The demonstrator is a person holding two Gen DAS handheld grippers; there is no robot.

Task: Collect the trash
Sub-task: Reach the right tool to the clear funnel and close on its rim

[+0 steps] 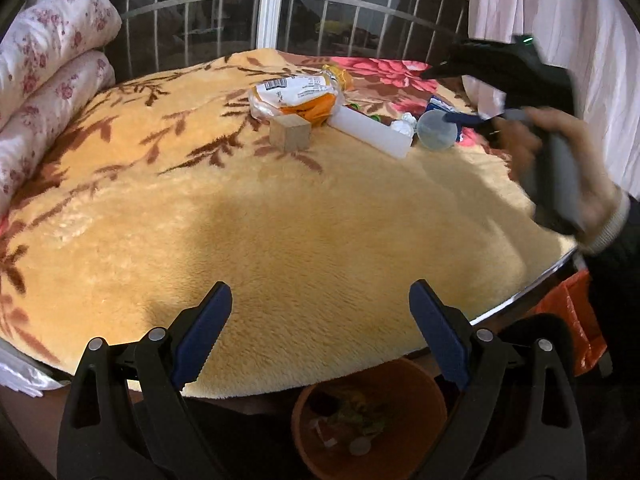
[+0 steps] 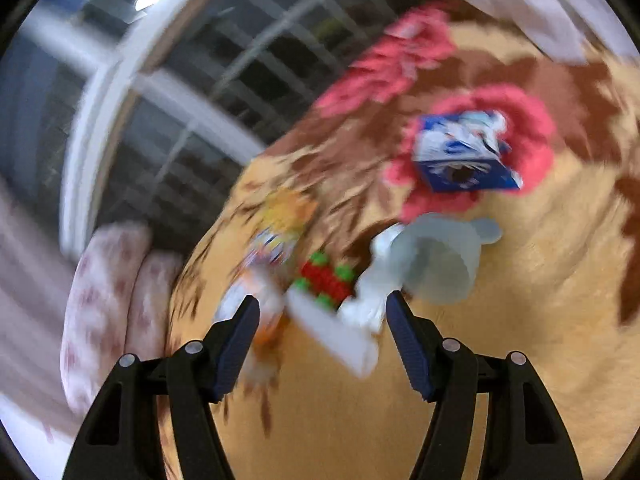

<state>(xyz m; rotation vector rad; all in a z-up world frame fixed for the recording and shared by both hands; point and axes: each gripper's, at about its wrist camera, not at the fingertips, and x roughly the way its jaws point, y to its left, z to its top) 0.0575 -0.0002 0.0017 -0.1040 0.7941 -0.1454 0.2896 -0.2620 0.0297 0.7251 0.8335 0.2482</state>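
Note:
My left gripper [image 1: 320, 292] hangs open and empty over the near edge of a yellow plush blanket [image 1: 280, 220]. Straight below it stands an orange bin [image 1: 424, 392] with scraps inside. At the blanket's far side lies a heap: an orange-and-white plastic bag [image 1: 296, 96], a wooden block [image 1: 290, 133], a long white box [image 1: 372, 130], crumpled white paper [image 1: 404, 122] and a clear plastic cup [image 1: 436, 128]. My right gripper [image 2: 322, 302], held by a hand [image 1: 560, 160], is open just short of the white box [image 2: 340, 336] and the paper [image 2: 380, 280]. The right wrist view is blurred.
A blue carton [image 2: 460, 156] and a red-and-green toy [image 2: 326, 280] lie in the heap. Rolled floral quilts [image 1: 52, 80] lie at the left, a barred window [image 1: 272, 8] behind, a curtain [image 1: 560, 20] at right. An orange plastic bag [image 1: 576, 312] hangs off the right edge.

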